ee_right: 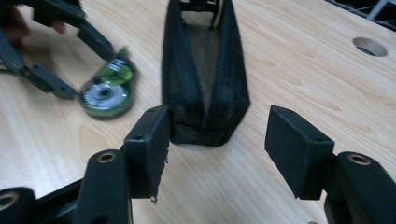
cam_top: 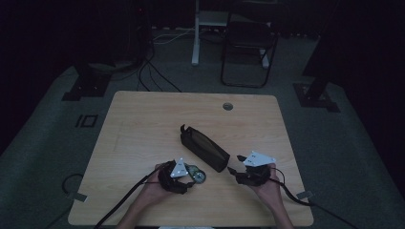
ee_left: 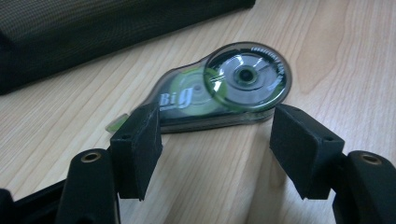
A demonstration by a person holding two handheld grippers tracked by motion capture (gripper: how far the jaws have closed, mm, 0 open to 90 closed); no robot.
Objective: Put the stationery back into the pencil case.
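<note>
Currently both hands low over near edge of wooden surface [cam_top: 143,119], forearms entering from bottom. Left gripper [ee_left: 217,140] angled down, fingers [ee_left: 137,147] apart, straddling the correction tape dispenser [ee_left: 224,86] without clamping; dispenser flat on surface just past the fingertips, roughly between them. Right gripper [ee_right: 217,149] also tilted down, fingers [ee_right: 299,149] apart, holding nothing. Black mesh pencil pouch [ee_right: 203,74] lying just ahead of right fingers, near end almost between them, zipper open along top. Pouch just beside dispenser, not touching.
</note>
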